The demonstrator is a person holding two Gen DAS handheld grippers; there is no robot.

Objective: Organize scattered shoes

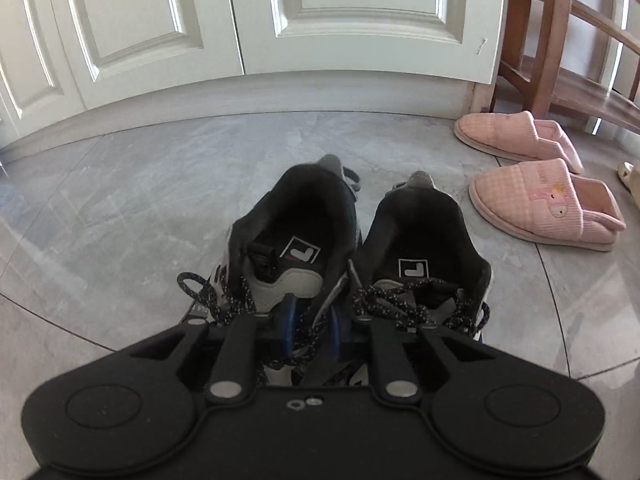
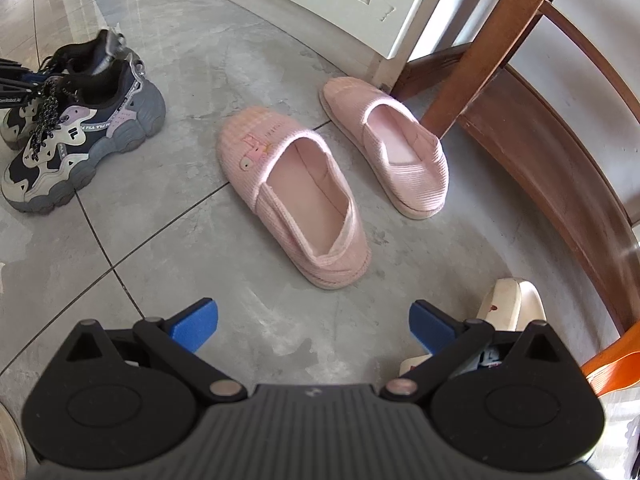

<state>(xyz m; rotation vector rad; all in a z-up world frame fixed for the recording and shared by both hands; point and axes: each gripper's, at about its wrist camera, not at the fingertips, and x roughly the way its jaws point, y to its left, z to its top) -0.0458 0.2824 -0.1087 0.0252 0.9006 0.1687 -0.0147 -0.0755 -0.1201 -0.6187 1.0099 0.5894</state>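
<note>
Left wrist view showed the left gripper nearly closed on the inner sides and laces of the two sneakers, which stood side by side on the grey tile floor, heels toward the white doors. Whether the blue pads truly pinched both shoes was hard to tell. Lifting both evenly would have kept the pair aligned. The right gripper hung wide open and empty, short of the pink slippers near a wooden chair.
</note>
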